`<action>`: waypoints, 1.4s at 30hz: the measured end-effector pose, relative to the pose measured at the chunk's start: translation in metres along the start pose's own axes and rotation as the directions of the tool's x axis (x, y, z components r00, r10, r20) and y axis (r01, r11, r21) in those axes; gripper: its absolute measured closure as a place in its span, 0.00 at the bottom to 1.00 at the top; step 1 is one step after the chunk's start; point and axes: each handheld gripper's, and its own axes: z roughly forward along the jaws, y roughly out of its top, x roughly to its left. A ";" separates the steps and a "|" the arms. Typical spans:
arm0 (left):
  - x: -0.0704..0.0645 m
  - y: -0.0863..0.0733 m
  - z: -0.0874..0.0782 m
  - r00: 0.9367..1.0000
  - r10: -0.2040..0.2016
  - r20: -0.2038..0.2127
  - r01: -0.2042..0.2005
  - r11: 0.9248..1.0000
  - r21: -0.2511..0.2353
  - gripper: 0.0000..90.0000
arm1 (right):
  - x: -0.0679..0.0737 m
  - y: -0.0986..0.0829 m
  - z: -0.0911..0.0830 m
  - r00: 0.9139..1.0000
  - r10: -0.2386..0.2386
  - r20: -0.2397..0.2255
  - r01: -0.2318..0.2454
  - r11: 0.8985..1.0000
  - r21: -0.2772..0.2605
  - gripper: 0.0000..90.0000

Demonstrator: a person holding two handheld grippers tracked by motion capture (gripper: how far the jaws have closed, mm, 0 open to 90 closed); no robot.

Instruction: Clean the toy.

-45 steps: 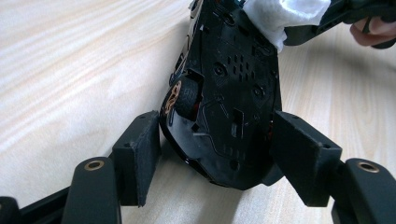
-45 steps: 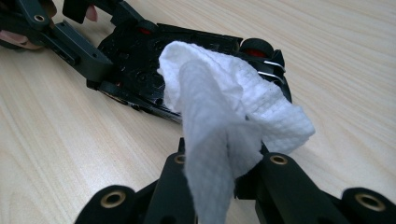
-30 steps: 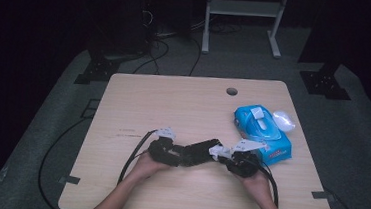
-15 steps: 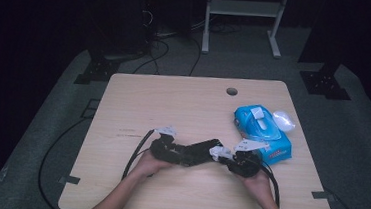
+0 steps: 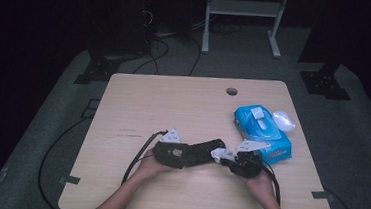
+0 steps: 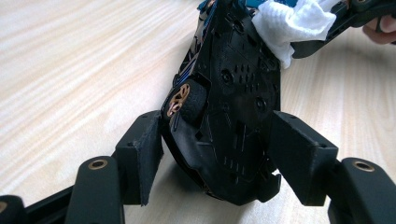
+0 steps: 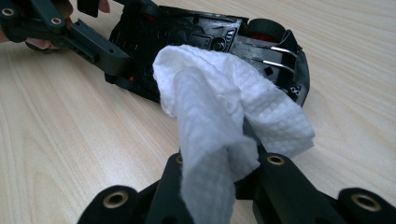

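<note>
Gripping a black toy car (image 6: 233, 116), the left gripper (image 5: 208, 153) had its jaws clamped on the car's two sides, with the flat underside turned toward that gripper's camera. In the left gripper view the car stood on edge between the two jaw pads, one wheel with a bronze-coloured hub (image 6: 180, 99) sitting just inside the left-hand pad, and the body ran away from the jaws toward the far end, where a bit of blue showed along its hidden upper side. The right gripper (image 7: 219, 154) had its jaws closed on a crumpled white wipe (image 7: 224, 116), which bulged out ahead of the jaw tips and hung down between them. That wipe lay pressed against the car's underside near the end farthest from the left jaws; in the left gripper view it appeared as a white wad (image 6: 292, 23) touching the black plastic just ahead of the right gripper's jaws. From the right gripper view the car stretched across directly beyond the wipe, with the left gripper's jaws (image 7: 93, 46) reaching in at its far left end. In the high view the two grippers met tip to tip over the near part of the wooden table (image 5: 173, 103), the car bridging them. A blue pack of wipes (image 5: 261, 130) lay on the table just behind the right gripper, with a white crumpled wad (image 5: 283, 121) touching its far side.
</note>
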 end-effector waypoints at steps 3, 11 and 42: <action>-0.004 0.000 0.000 0.999 0.026 -0.025 -0.026 1.000 -0.008 0.40 | -0.001 0.000 0.000 1.000 0.001 0.001 -0.001 1.000 0.003 0.92; -0.001 0.000 -0.007 1.000 0.011 0.003 -0.010 0.997 -0.080 0.58 | -0.004 -0.001 0.004 1.000 0.006 0.009 -0.007 1.000 0.022 0.92; -0.017 -0.002 -0.003 0.978 0.200 -0.060 -0.203 0.977 -0.058 0.78 | 0.028 0.039 -0.005 0.996 -0.062 -0.066 0.057 0.995 -0.077 0.92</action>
